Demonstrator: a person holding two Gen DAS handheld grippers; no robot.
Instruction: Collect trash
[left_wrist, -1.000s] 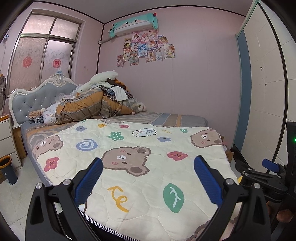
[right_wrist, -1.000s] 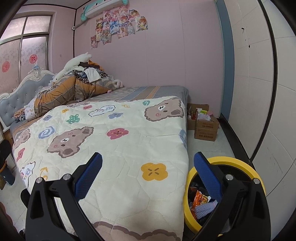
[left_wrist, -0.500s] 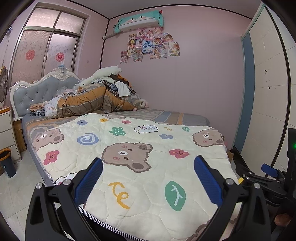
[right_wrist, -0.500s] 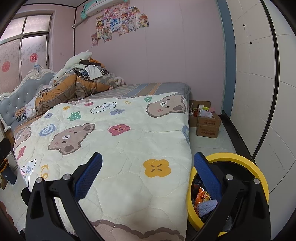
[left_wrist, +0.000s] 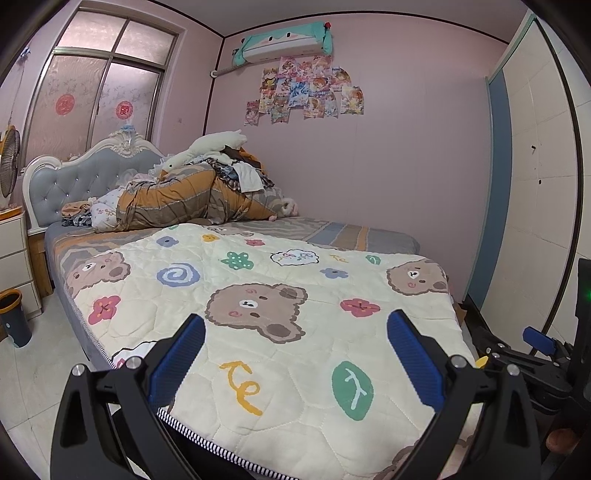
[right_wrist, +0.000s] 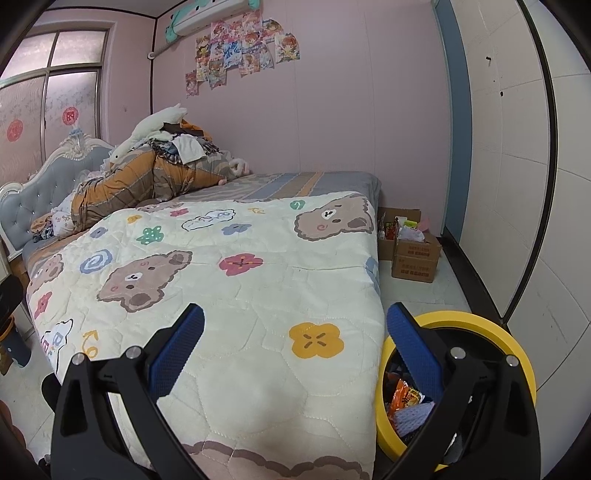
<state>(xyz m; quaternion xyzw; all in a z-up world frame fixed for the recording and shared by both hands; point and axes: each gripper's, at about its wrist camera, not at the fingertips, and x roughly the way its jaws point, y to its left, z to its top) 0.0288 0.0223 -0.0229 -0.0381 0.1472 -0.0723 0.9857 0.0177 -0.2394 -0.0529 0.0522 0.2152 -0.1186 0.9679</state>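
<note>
Both cameras have tilted slightly upward; left gripper (left_wrist: 295, 354) and right gripper (right_wrist: 295, 350) gape wide, empty, over a bear-print quilt (right_wrist: 236, 280). Beside the bed stands a yellow-rimmed bin (right_wrist: 517, 354) holding what look like wrappers (right_wrist: 404, 398); farther off, cardboard boxes (right_wrist: 415, 258).

Black gripper (left_wrist: 295, 354), ribbed blue pads (left_wrist: 413, 354)

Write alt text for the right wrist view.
The open right gripper hangs empty over a bed's bear-print quilt. A yellow-rimmed bin holding wrappers stands on the floor at the bed's right, with cardboard boxes beyond it by the pink wall.
</note>
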